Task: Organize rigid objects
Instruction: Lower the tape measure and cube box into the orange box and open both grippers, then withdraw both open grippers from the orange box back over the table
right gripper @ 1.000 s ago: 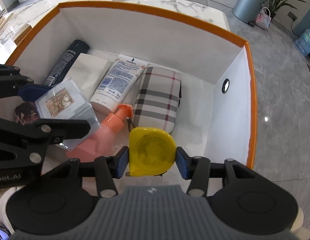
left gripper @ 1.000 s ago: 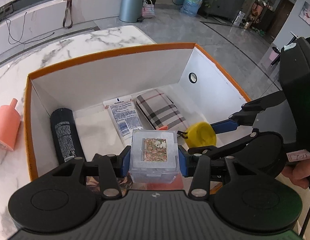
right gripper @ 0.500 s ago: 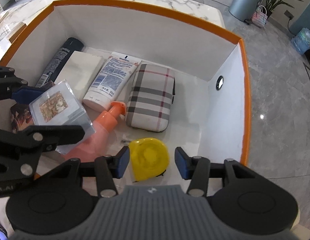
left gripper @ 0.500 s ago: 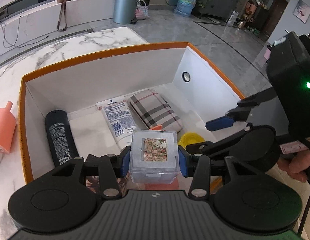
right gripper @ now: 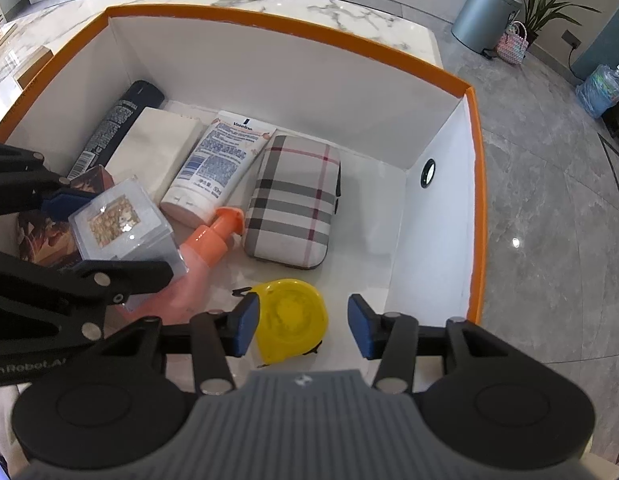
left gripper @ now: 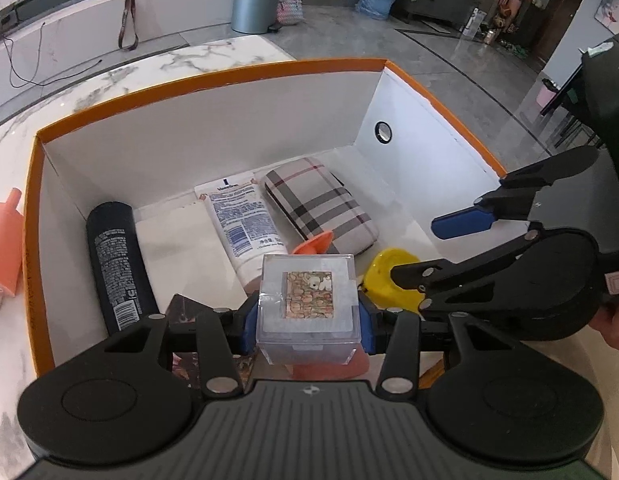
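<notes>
Between the blue pads of my left gripper (left gripper: 307,330) sits a clear plastic box (left gripper: 308,312) with a patterned picture on its lid. The jaws are opening, though the pads still look in contact with its sides. It hangs low inside the orange-rimmed white carton (left gripper: 229,76), over an orange pump bottle (right gripper: 205,248). A yellow tape measure (right gripper: 293,316) lies on the carton floor at the near right. My right gripper (right gripper: 303,328) stands open above it, one pad close beside it and the other well apart.
On the carton floor lie a black bottle (left gripper: 117,264), a cream packet (right gripper: 157,148), a white lotion tube (left gripper: 241,224), a plaid case (left gripper: 321,204) and a brown patterned packet (right gripper: 41,236). Another salmon bottle (left gripper: 3,248) lies on the marble counter (left gripper: 89,92) outside, left.
My right gripper let go of the yellow tape measure, which now lies on the carton floor, and its jaws stand wider. The left gripper kept the clear box and barely moved.
</notes>
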`<state>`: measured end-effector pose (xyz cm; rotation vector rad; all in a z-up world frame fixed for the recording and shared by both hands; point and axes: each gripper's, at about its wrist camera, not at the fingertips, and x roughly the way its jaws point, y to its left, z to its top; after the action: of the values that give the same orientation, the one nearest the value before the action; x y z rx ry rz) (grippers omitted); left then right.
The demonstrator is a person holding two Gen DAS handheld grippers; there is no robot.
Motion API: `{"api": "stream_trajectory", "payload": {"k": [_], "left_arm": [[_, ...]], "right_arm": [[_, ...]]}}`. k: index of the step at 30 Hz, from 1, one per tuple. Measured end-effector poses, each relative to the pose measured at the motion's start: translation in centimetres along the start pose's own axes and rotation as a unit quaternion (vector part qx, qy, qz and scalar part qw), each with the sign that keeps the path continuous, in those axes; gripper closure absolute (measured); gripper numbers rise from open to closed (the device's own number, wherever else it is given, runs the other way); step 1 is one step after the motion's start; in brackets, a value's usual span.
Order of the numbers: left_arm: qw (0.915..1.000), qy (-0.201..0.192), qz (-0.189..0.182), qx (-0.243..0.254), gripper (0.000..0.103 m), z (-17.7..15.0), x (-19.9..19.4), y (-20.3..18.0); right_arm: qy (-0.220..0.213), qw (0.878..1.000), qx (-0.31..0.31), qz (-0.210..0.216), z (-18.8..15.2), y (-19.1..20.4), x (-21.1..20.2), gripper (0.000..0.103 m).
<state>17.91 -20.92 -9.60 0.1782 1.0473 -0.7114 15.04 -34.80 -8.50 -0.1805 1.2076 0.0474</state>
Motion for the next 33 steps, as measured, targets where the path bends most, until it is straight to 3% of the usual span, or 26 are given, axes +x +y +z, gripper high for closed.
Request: {"api": "stream_trajectory", "payload": {"k": [3,5,7,12,20,33], "left_arm": [[1.0,-0.003,0.004,-0.002,0.041,-0.1,-0.2,0.1],[0.9999,-0.008,0.007,-0.001,0.029,-0.2,-0.5,0.0],[0.9997,-0.012,0.019,-0.003,0.024,-0.3,-0.6,0.0],[0.9992,-0.03,0.016,-0.023,0.024,-0.8,-1.5,0.5],[0.9967,-0.078,0.011,-0.02,0.023,-0.7,-4.2,0.3],[0.9858,-0.152,0.045,-0.056,0.025,-1.1,-9.3,2.5]], "right_arm": [[-0.005,1.0,0.002,0.0,-0.1,0.0,-0.3,0.054],[-0.009,1.0,0.003,-0.001,-0.2,0.0,-0.5,0.054],[-0.012,1.0,0.004,-0.002,-0.2,0.0,-0.6,0.053],[-0.024,1.0,0.003,-0.015,-0.3,0.2,-1.2,0.044],[-0.049,0.999,0.001,-0.016,-0.4,1.0,-2.9,0.044],[-0.129,0.992,-0.01,0.008,1.4,6.0,-6.9,0.044]]}}
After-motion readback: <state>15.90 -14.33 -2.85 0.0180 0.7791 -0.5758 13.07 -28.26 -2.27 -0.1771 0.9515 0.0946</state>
